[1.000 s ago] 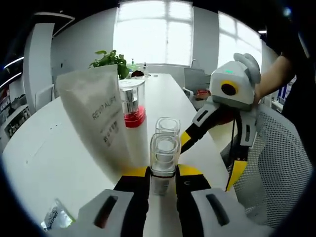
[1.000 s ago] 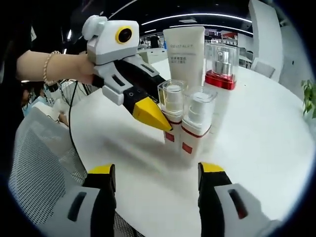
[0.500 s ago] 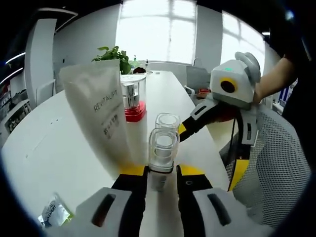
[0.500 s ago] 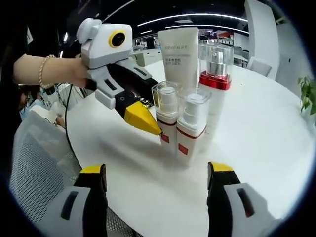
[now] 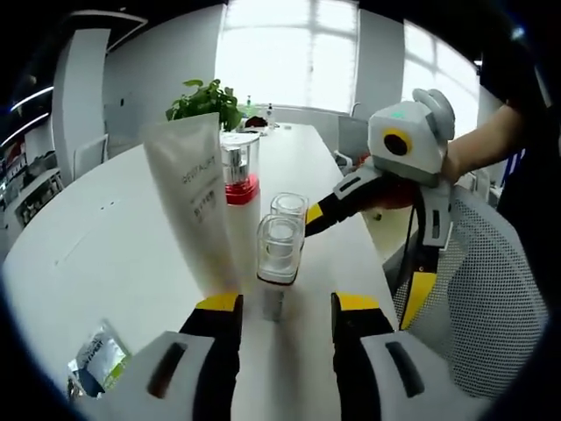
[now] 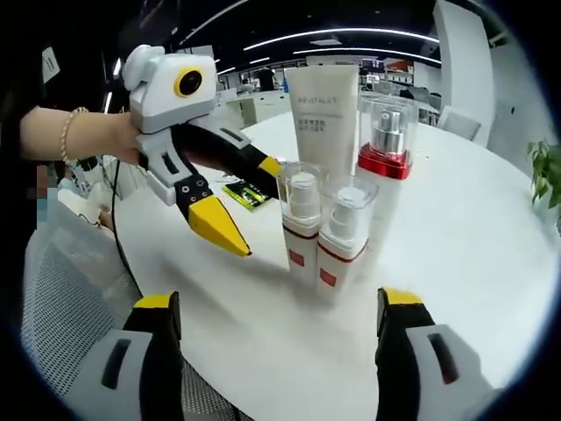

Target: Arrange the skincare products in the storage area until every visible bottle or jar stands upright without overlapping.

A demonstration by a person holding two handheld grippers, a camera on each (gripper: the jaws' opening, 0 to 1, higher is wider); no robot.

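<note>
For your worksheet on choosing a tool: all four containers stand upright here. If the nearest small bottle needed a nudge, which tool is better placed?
Left, probably. The left tool is open, with the small bottle just ahead between its jaws. The right tool sits farther back.

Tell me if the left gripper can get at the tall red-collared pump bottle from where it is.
Probably not directly: a small clear-capped bottle stands between the open left gripper and the red-collared pump bottle.

Clear glossy plastic caps [image 6: 349, 195] top the small white bottles; the matt white tube [image 6: 323, 114] stands on a smooth white desk [image 6: 491, 254].
</note>
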